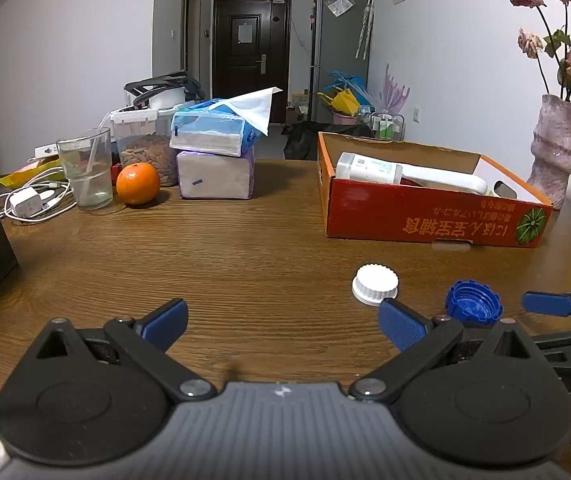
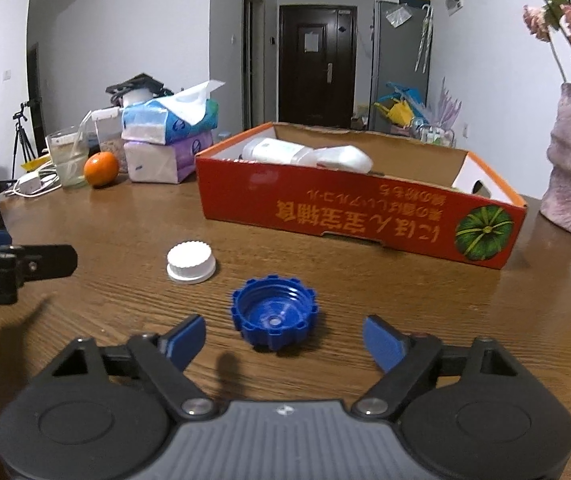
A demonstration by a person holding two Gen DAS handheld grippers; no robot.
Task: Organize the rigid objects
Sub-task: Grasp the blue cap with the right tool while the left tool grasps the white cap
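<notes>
A blue bottle cap (image 2: 274,314) lies open side up on the wooden table, just ahead of and between the fingers of my open right gripper (image 2: 285,342). It also shows in the left wrist view (image 1: 473,307). A white cap (image 2: 190,262) lies to its left, seen also in the left wrist view (image 1: 375,283). A red cardboard box (image 2: 357,216) behind them holds white bottles (image 2: 305,154). My left gripper (image 1: 283,326) is open and empty, left of both caps. One finger of the right gripper (image 1: 549,304) shows at the right edge of the left wrist view.
At the back left stand a glass (image 1: 87,168), an orange (image 1: 138,183), stacked tissue packs (image 1: 215,160), a jar of nuts (image 1: 145,148) and a charger with cables (image 1: 29,202). A pink vase with dried roses (image 1: 557,148) stands right of the box.
</notes>
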